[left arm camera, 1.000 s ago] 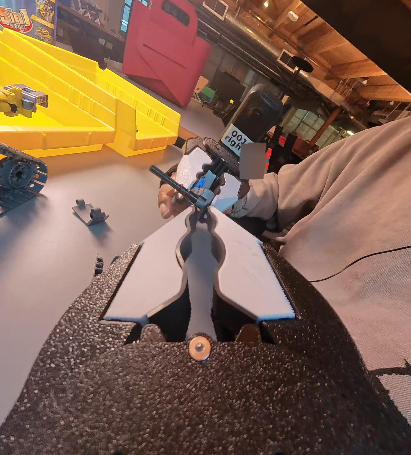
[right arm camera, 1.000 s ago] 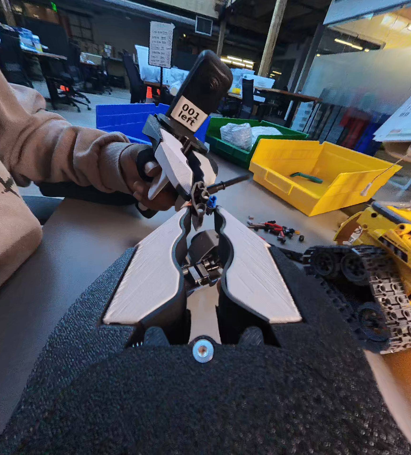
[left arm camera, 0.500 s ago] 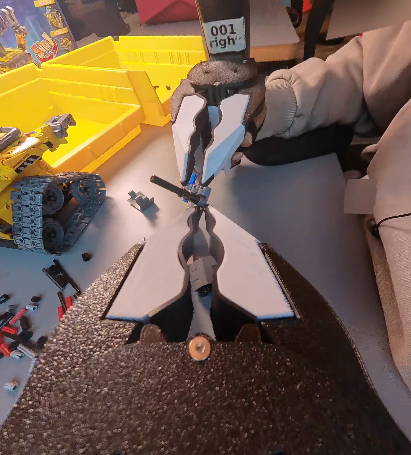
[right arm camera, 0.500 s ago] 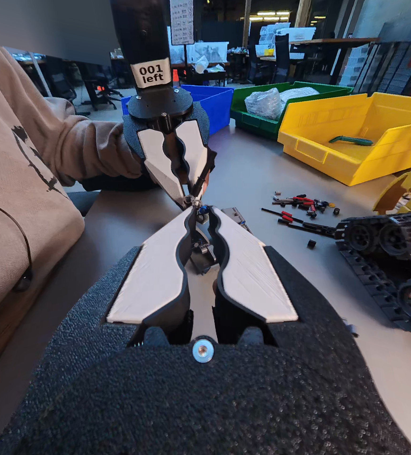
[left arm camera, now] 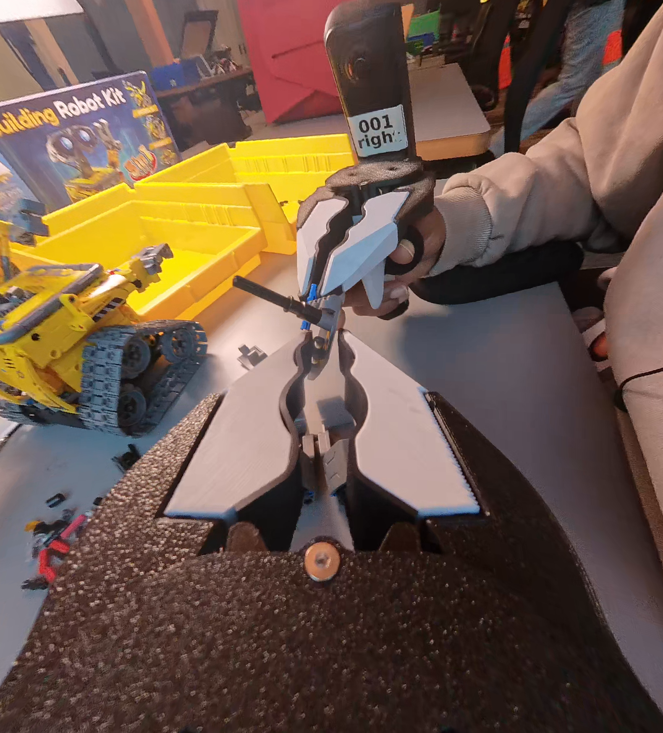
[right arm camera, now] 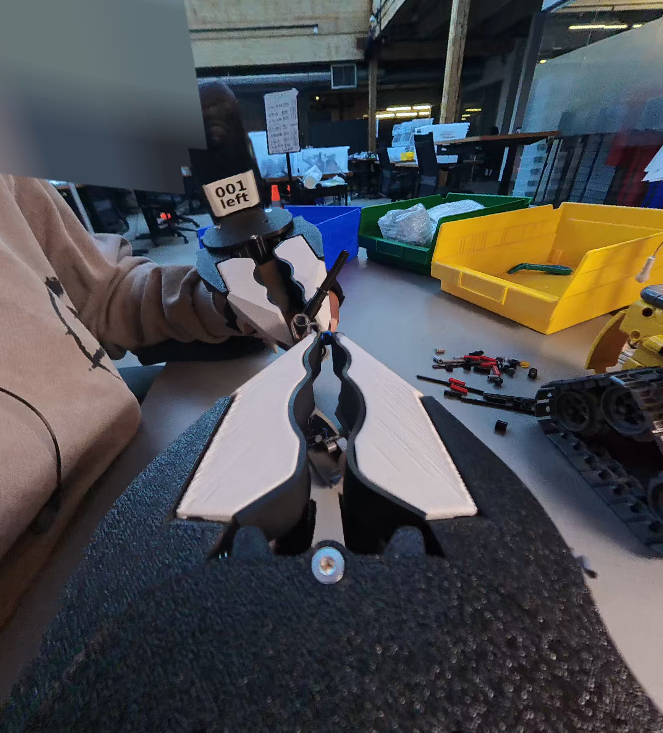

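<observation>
Clearly the weak point is the small grey plastic connector piece with a black axle rod and blue pin (left arm camera: 324,317), which both tools pinch at once in mid-air above the grey table (left arm camera: 461,380). The left gripper (left arm camera: 324,331) has its white fingers (left arm camera: 250,420) closed on the lower end of the grey piece; the right gripper (left arm camera: 322,295), coming down from above, has its own tips closed on the blue pin and upper end. If the two hands drift apart or twist against each other, I judge the piece could pop loose, or the pin could snap out and drop among the scattered red and black pins (right arm camera: 476,365) toward the right edge of the table. The black rod sticks out sideways, unsupported, so a knock could lever it.

The piece itself looks slim, grey and stubby, with the rod angled toward the yellow tracked toy vehicle (left arm camera: 64,349). From the right wrist view the right gripper (right arm camera: 324,337) meets the left one (right arm camera: 302,329) tip to tip. Another grey part (left arm camera: 328,456) lies on the table under the left fingers.
</observation>
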`<state>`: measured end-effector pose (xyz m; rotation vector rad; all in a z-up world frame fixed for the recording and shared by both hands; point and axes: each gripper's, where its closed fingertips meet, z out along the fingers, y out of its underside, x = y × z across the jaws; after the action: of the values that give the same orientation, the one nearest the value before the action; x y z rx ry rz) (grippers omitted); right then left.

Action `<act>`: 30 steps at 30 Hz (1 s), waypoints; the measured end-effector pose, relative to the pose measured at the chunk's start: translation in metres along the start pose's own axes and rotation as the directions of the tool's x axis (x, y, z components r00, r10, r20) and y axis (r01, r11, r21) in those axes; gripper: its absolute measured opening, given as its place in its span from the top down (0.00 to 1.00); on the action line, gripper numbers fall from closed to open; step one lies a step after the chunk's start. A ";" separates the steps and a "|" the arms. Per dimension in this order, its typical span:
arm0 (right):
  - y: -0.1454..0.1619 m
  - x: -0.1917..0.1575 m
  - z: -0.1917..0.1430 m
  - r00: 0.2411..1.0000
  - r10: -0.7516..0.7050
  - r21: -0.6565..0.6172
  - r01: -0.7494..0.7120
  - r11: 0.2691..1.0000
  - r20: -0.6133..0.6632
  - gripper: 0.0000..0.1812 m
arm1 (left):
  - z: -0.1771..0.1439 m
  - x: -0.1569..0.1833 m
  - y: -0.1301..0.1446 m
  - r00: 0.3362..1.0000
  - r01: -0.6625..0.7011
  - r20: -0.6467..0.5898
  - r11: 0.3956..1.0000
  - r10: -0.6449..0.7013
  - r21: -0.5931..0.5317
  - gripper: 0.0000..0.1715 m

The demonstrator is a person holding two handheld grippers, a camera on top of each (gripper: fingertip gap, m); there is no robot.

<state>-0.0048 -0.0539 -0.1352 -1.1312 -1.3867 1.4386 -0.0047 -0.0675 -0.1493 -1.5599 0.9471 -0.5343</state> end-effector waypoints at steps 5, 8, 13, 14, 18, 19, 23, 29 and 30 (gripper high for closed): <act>0.003 0.000 0.002 0.999 0.039 -0.008 -0.039 0.999 0.013 0.97 | 0.000 -0.003 0.003 0.996 -0.075 0.055 0.997 0.077 -0.035 0.95; 0.007 -0.008 0.001 0.998 0.010 -0.044 -0.007 0.999 0.058 0.97 | 0.001 0.006 0.007 0.996 -0.085 -0.009 0.995 0.084 -0.056 0.96; 0.025 -0.017 -0.004 0.977 -0.179 -0.181 0.198 0.963 0.112 0.97 | 0.001 0.024 0.017 0.987 -0.059 -0.154 0.993 0.043 -0.105 1.00; 0.028 -0.018 -0.004 0.974 -0.192 -0.193 0.212 0.958 0.118 0.97 | 0.001 0.026 0.019 0.986 -0.055 -0.166 0.992 0.036 -0.112 1.00; 0.032 -0.024 -0.006 0.976 -0.161 -0.209 0.190 0.959 0.148 0.97 | 0.001 0.033 0.022 0.978 -0.050 -0.209 0.992 0.026 -0.113 1.00; 0.031 -0.024 -0.006 0.977 -0.152 -0.206 0.181 0.962 0.152 0.97 | 0.001 0.034 0.021 0.977 -0.052 -0.214 0.992 0.028 -0.110 1.00; 0.029 -0.025 -0.006 0.981 -0.122 -0.202 0.151 0.968 0.152 0.97 | 0.000 0.034 0.019 0.978 -0.062 -0.205 0.993 0.041 -0.099 1.00; 0.021 -0.022 -0.005 0.988 -0.069 -0.165 0.091 0.982 0.134 0.98 | -0.001 0.031 0.012 0.982 -0.099 -0.166 0.993 0.089 -0.057 1.00; 0.019 -0.022 -0.005 0.989 -0.069 -0.158 0.089 0.983 0.131 0.98 | -0.001 0.029 0.009 0.984 -0.097 -0.156 0.994 0.090 -0.042 0.99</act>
<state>0.0064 -0.0746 -0.1529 -1.0898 -1.6446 1.3783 0.0084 -0.0914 -0.1631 -1.5261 1.1527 -0.5745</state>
